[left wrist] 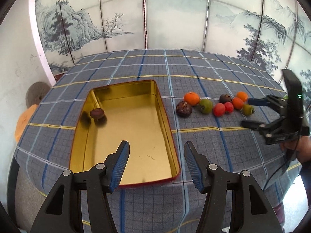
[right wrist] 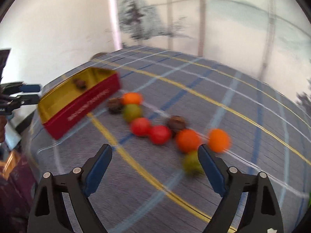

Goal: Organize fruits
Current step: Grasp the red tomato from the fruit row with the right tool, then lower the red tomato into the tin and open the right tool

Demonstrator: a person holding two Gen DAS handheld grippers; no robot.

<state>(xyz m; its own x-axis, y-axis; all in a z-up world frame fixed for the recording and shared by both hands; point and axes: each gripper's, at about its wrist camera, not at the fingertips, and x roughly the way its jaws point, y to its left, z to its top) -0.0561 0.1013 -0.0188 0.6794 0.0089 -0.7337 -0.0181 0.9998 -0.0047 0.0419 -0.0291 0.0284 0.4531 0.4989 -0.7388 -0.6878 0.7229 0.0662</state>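
Note:
A gold-lined red tin lies on the checked tablecloth and holds one dark brown fruit. My left gripper is open and empty above the tin's near right edge. To the right lies a row of fruits: an orange one, a dark brown one, a green one, red ones and others. My right gripper is open beside the row's right end. In the blurred right wrist view my right gripper is open and empty, with a green fruit by its right finger. The tin lies at the left.
A painted folding screen stands behind the table. A grey disc and an orange object sit beyond the table's left edge. The person's hand holds the right gripper at the right edge.

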